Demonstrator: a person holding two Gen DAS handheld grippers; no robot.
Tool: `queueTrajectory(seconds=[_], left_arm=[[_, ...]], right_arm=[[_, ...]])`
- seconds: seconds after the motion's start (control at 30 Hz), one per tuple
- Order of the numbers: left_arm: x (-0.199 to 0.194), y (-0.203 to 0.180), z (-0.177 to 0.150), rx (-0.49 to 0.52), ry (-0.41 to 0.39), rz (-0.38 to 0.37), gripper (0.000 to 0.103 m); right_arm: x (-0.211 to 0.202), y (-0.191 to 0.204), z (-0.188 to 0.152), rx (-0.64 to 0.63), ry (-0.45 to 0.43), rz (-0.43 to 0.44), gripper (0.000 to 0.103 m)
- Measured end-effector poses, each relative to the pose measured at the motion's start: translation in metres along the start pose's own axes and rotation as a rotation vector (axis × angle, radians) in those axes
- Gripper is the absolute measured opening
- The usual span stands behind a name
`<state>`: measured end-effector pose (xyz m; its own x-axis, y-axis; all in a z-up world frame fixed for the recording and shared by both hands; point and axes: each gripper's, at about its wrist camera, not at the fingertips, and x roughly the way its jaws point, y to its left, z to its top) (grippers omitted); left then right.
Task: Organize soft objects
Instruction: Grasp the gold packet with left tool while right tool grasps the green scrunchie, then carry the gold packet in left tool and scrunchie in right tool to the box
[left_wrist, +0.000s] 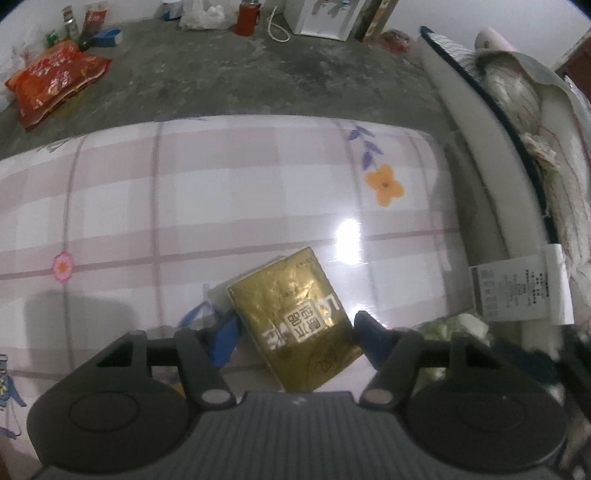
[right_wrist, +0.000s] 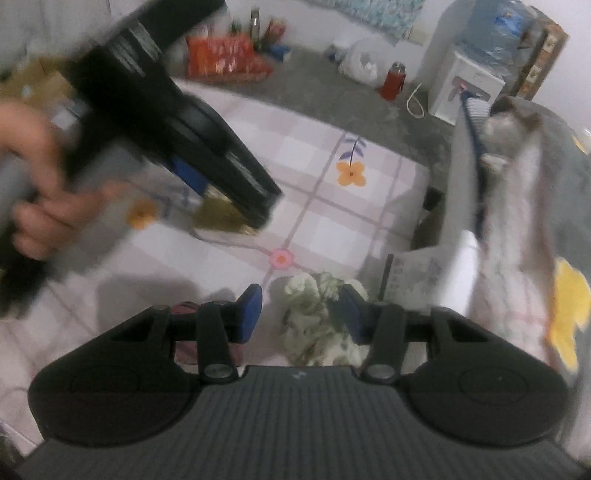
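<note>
A glossy checked cloth (left_wrist: 258, 192) with flower prints covers the table above a concrete floor. The left gripper (left_wrist: 295, 332) points steeply down, its blue pads clenched on the gold tissue pack (left_wrist: 295, 321) lying on the cloth. The right gripper (right_wrist: 301, 314), also angled down, straddles a crumpled floral cloth (right_wrist: 314, 325) (contact on the far pad is unclear). For a sound lift, each grip should sit centred on its object before rising.

Dim fisheye views; glare on the tablecloth (left_wrist: 347, 236), right view motion-blurred.
</note>
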<state>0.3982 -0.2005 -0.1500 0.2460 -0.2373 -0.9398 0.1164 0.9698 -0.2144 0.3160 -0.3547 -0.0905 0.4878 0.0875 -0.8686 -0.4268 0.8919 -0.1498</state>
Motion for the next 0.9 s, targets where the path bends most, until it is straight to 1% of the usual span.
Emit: queueTrajectory(seconds=[0.07, 0.17, 0.2, 0.23, 0.27, 0.37, 0.47, 0.57, 0.67, 0.77, 0.9], left_arm=[[-0.002, 0.008, 0.001, -0.008, 0.003, 0.003, 0.068], [-0.001, 0.017, 0.001, -0.014, 0.005, 0.011, 0.067], [-0.002, 0.019, 0.000, -0.013, 0.003, 0.010, 0.067], [-0.002, 0.020, -0.001, -0.010, 0.002, 0.012, 0.066], [-0.003, 0.020, -0.002, -0.007, 0.000, 0.014, 0.066], [-0.007, 0.022, -0.006, -0.003, -0.006, 0.028, 0.064], [-0.015, 0.023, -0.012, 0.012, -0.010, 0.027, 0.063], [-0.032, 0.022, -0.019, 0.026, -0.034, 0.009, 0.063], [-0.056, 0.021, -0.027, 0.043, -0.063, -0.019, 0.063], [-0.090, 0.018, -0.040, 0.062, -0.102, -0.055, 0.063], [-0.149, 0.014, -0.073, 0.107, -0.169, -0.124, 0.062]], right_arm=[[0.020, 0.000, 0.006, -0.016, 0.048, -0.029, 0.046], [0.047, -0.003, 0.011, 0.011, 0.142, -0.051, 0.045], [0.053, -0.004, 0.009, 0.017, 0.166, -0.057, 0.043], [0.054, -0.003, 0.009, 0.028, 0.166, -0.062, 0.038], [0.055, -0.002, 0.010, 0.027, 0.176, -0.062, 0.016], [0.054, 0.000, 0.008, 0.062, 0.187, -0.046, 0.011], [0.040, 0.003, 0.004, 0.093, 0.143, -0.038, 0.010], [0.009, -0.001, 0.003, 0.170, 0.055, 0.023, 0.010], [-0.034, -0.004, -0.003, 0.267, -0.036, 0.093, 0.010], [-0.072, -0.003, -0.014, 0.337, -0.122, 0.142, 0.010], [-0.131, 0.005, -0.037, 0.435, -0.240, 0.229, 0.010]])
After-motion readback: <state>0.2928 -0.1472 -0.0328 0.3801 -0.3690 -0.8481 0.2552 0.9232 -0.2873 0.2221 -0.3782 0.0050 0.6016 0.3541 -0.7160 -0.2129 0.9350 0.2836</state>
